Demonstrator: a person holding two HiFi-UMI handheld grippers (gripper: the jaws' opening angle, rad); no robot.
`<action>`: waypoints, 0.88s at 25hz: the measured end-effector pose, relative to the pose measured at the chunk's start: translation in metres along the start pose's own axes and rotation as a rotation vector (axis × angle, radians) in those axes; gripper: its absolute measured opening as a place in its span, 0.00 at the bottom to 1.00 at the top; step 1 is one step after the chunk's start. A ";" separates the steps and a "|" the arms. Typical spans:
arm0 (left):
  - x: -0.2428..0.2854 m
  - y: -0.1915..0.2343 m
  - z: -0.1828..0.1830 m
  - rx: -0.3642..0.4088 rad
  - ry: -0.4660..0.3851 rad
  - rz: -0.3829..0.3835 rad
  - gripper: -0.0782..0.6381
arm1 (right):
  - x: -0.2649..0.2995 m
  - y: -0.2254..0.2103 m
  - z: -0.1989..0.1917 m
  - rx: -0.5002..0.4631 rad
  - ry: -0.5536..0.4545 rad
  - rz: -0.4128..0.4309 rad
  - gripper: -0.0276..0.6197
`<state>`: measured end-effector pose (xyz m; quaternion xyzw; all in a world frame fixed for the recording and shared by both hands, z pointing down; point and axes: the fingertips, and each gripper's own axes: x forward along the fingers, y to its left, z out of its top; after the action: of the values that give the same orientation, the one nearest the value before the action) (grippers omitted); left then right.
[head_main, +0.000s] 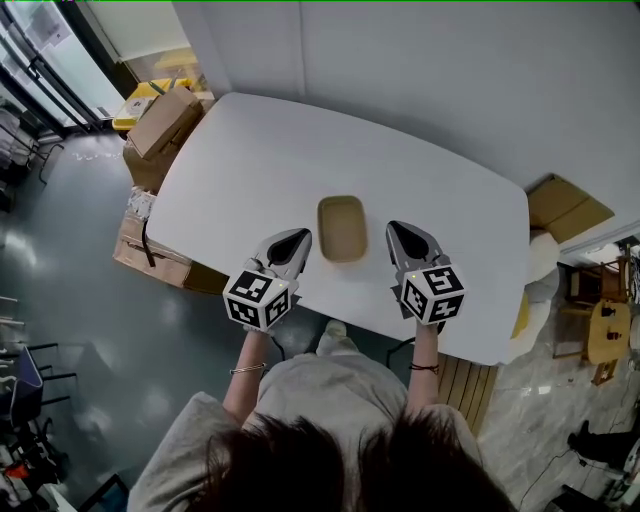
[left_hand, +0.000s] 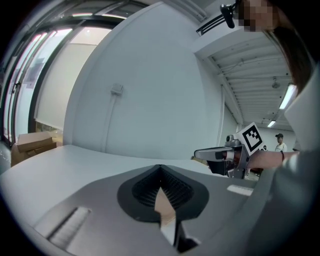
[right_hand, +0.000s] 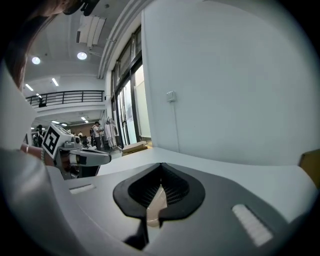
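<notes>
Head view, left to right.

Cardboard boxes (head_main: 160, 130) are stacked on the floor off the table's (head_main: 300, 140) 10 o'clock corner, well apart from the work.

Left gripper (head_main: 302, 235) is low over the table near the front edge, tips aimed at 1 o'clock. It sits at the tray's (head_main: 342, 228) 8 o'clock, just beside the rim and not touching. Its own view shows the jaws clenched, tips meeting, nothing between the pads (left_hand: 175, 190), only a sliver of gap behind the tips. I can't tell whether it rests on the table or hangs just above it.

The tray is tan, shallow, round-cornered and looks empty. It lies flat on the table about mid-width, nearer the front edge, between the two grippers.

Right gripper (head_main: 394, 228) mirrors the left at the tray's 4 o'clock, tips aimed at 11 o'clock, near the rim with no contact visible. Its own view shows the jaws pressed shut at the tip, empty. Each gripper view also catches the other gripper across the table.

Another box (head_main: 565, 205) sits on the floor past the table's 3 o'clock end.

My read: ready pose — tray flanked, no grasp begun. Either gripper would need its jaws opened before it could take anything. The tray is flat with low walls, so the rim looks like the only pinch point — low, side-on approach.
</notes>
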<state>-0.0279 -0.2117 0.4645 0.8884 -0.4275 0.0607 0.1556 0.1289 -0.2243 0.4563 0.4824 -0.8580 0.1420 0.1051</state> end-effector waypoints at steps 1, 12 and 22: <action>0.002 0.002 -0.002 -0.004 0.004 0.003 0.09 | 0.004 -0.001 -0.001 0.019 0.008 0.014 0.06; 0.016 0.028 -0.018 -0.054 0.066 0.010 0.10 | 0.042 0.000 -0.013 0.073 0.094 0.061 0.06; 0.033 0.038 -0.038 -0.094 0.151 -0.048 0.10 | 0.056 -0.010 -0.028 0.112 0.132 0.010 0.06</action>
<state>-0.0353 -0.2460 0.5170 0.8829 -0.3957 0.1039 0.2304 0.1095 -0.2643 0.5019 0.4730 -0.8422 0.2215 0.1336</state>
